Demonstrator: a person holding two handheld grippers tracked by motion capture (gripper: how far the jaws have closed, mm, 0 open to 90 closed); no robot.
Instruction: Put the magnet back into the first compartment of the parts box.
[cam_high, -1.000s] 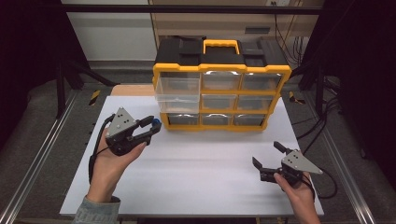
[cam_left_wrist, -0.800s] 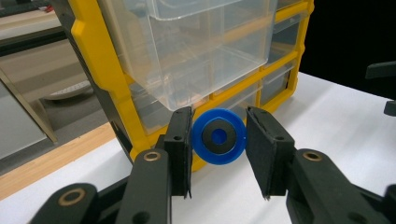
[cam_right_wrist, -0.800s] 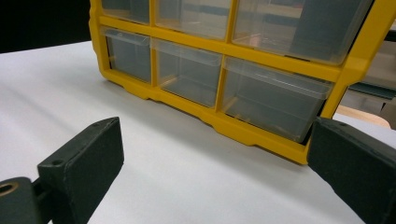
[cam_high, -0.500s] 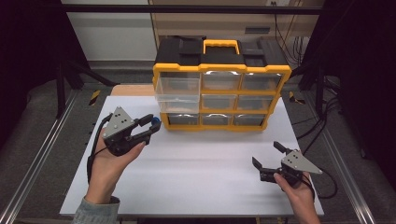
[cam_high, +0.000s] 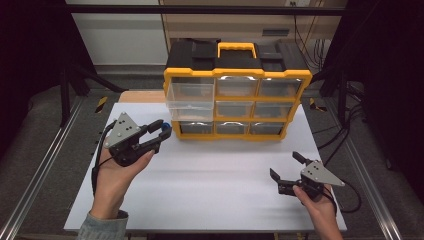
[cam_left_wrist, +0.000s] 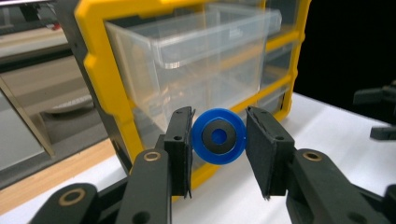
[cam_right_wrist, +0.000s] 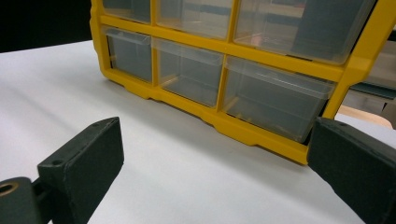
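Nothing has shifted: left gripper (cam_high: 159, 131) fingers pinch the blue ring (cam_left_wrist: 218, 136), right gripper (cam_high: 286, 167) fingers spread

We note a white worktop (cam_high: 210, 195) on a metal frame, with a strip of bare wood (cam_high: 142, 96) at its far left edge. Grey floor (cam_high: 45, 130) lies to either side. On the left floor sits a yellow-and-black marker (cam_high: 101, 104); another (cam_high: 316, 104) lies on the right. Black cables (cam_high: 305, 45) hang at the far right.
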